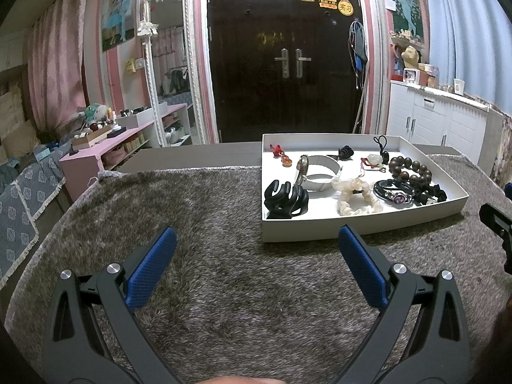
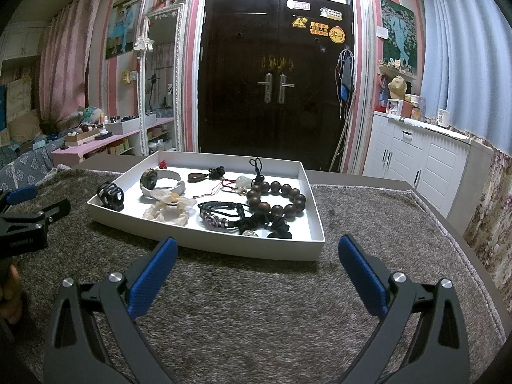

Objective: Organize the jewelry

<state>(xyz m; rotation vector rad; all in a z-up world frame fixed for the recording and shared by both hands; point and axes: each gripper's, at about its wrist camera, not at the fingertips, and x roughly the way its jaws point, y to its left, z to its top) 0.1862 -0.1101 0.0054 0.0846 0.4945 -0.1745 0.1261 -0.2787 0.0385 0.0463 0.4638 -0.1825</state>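
A white tray (image 1: 358, 228) sits on a shaggy grey-brown rug and holds several pieces of jewelry: a black claw clip (image 1: 285, 199), a white-strap watch (image 1: 316, 172), a cream scrunchie (image 1: 356, 196), a dark wooden bead bracelet (image 1: 409, 168), a black cord bracelet (image 1: 395, 192) and small pendants. The tray (image 2: 256, 249) also shows in the right wrist view with the bead bracelet (image 2: 276, 198) and claw clip (image 2: 111, 195). My left gripper (image 1: 257, 243) is open and empty, in front of the tray's left corner. My right gripper (image 2: 257, 249) is open and empty at the tray's near edge.
The rug (image 1: 224, 288) covers a table. Beyond it stand a dark double door (image 1: 288, 64), a white mirror (image 1: 169, 64), a pink shelf (image 1: 128, 134) at the left and white cabinets (image 1: 432, 121) at the right. The left gripper's side shows at the left edge of the right wrist view (image 2: 28, 214).
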